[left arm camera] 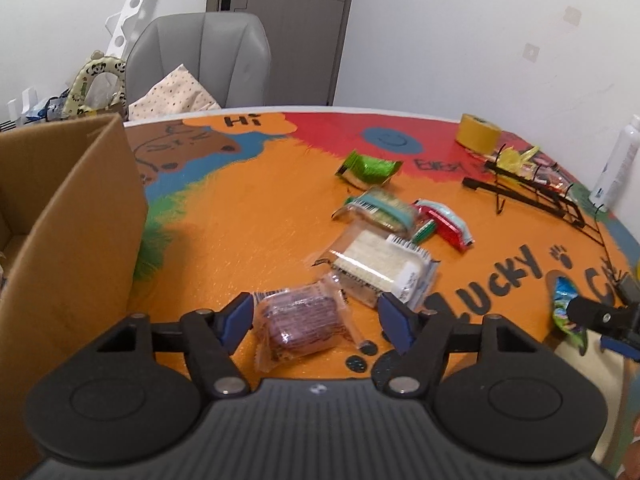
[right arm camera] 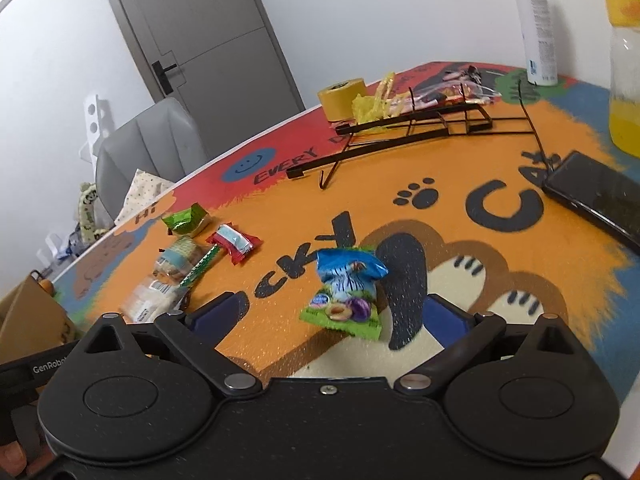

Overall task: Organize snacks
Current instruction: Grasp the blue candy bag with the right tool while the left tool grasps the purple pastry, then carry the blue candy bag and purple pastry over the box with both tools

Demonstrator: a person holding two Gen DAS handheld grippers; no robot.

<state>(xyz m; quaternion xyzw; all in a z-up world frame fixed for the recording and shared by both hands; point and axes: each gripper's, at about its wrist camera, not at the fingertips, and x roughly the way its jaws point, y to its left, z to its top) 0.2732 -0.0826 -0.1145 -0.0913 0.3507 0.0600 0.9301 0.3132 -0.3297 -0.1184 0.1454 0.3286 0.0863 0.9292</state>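
Note:
My left gripper (left arm camera: 316, 318) is open, its blue pads on either side of a clear-wrapped purple snack (left arm camera: 302, 322) lying on the orange mat. Beyond it lie a white wafer pack (left arm camera: 380, 264), a teal-banded pack (left arm camera: 380, 208), a red pack (left arm camera: 444, 222) and a green pack (left arm camera: 368, 168). My right gripper (right arm camera: 340, 312) is open around a blue and green plum candy bag (right arm camera: 346, 292), also seen in the left wrist view (left arm camera: 564, 308). The other snacks show at left in the right wrist view (right arm camera: 192, 252).
A cardboard box (left arm camera: 60, 240) stands at the left. A black wire rack (right arm camera: 420, 124) holds wrapped snacks, with a yellow tape roll (right arm camera: 342, 98) behind it. A black phone (right arm camera: 596, 196), a white spray bottle (right arm camera: 536, 24) and a yellow bottle (right arm camera: 624, 80) stand at right.

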